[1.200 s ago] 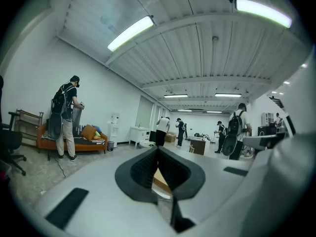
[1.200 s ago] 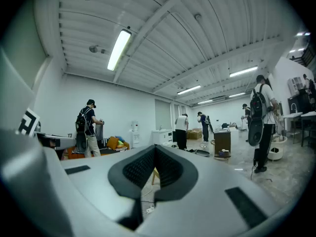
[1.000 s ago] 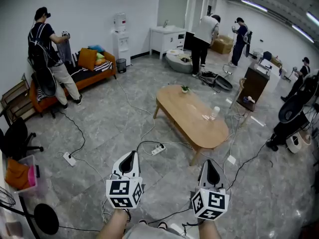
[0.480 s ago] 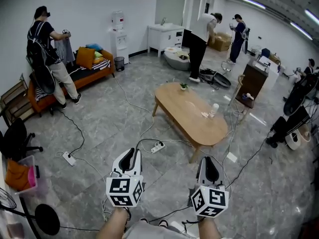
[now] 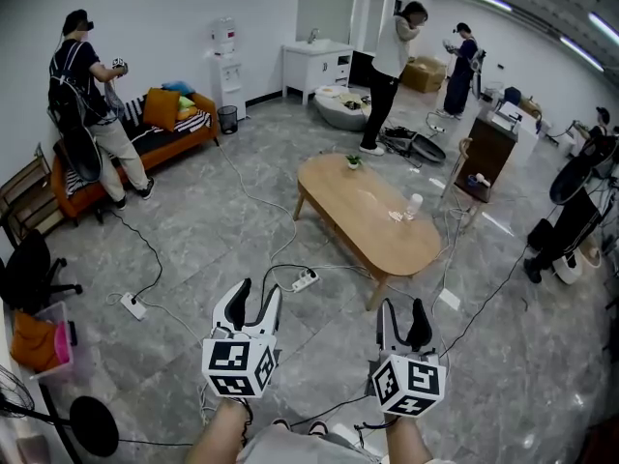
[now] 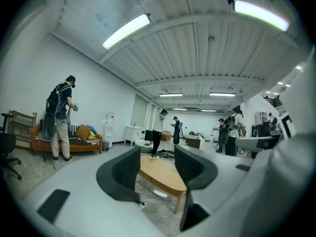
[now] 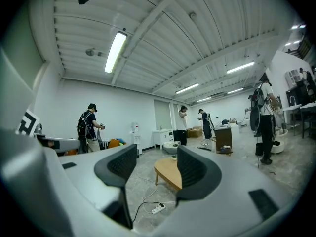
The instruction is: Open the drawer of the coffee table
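Observation:
The oval wooden coffee table [image 5: 368,218] stands in the middle of the room, well ahead of both grippers; no drawer shows on it from here. It also appears between the jaws in the left gripper view [image 6: 160,175] and in the right gripper view [image 7: 169,173]. My left gripper [image 5: 250,304] and right gripper [image 5: 402,319] are held side by side near the bottom of the head view, pointing level toward the table. Both are opening, jaws apart with nothing between them.
A small plant [image 5: 354,161] and a clear cup [image 5: 414,204] sit on the table. Cables and a power strip [image 5: 306,279] lie on the grey floor between me and the table. An orange sofa [image 5: 155,133], a white cabinet [image 5: 315,66] and several people stand around the room.
Both grippers' jaws have parted from shut. The head view has tilted slightly, and the person in white near the back has straightened up.

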Demonstrator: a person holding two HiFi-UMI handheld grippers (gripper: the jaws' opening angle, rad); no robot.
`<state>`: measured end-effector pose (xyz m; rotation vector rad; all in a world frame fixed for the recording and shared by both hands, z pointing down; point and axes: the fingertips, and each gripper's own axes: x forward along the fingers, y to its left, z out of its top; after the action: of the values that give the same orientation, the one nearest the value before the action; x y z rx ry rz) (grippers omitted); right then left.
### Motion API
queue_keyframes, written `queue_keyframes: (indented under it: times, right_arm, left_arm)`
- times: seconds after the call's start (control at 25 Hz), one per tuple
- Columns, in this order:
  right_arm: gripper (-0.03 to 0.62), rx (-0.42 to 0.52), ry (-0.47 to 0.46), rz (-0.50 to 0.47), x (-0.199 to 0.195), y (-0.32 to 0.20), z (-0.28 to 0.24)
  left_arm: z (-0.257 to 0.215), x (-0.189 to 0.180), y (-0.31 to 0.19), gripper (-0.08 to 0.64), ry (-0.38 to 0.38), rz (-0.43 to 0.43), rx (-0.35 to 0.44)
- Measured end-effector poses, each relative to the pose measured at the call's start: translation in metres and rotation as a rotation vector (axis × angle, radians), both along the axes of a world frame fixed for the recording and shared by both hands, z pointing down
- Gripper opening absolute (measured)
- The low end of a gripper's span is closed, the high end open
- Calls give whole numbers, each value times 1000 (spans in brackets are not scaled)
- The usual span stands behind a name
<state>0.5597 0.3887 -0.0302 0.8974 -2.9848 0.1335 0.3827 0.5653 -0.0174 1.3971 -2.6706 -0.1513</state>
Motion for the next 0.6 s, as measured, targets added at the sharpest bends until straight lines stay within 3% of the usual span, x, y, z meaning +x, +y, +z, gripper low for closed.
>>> queue_keyframes:
  times: [0.16,0.6]
  right_arm:
    - [311,8,-4,1,-1,3,-2]
    - [489,23,-4,39,5,-2,2]
  left_arm:
    - [-1,-3,3,324,-3,-7,8]
    - [1,-5,4,507,-23,7,25]
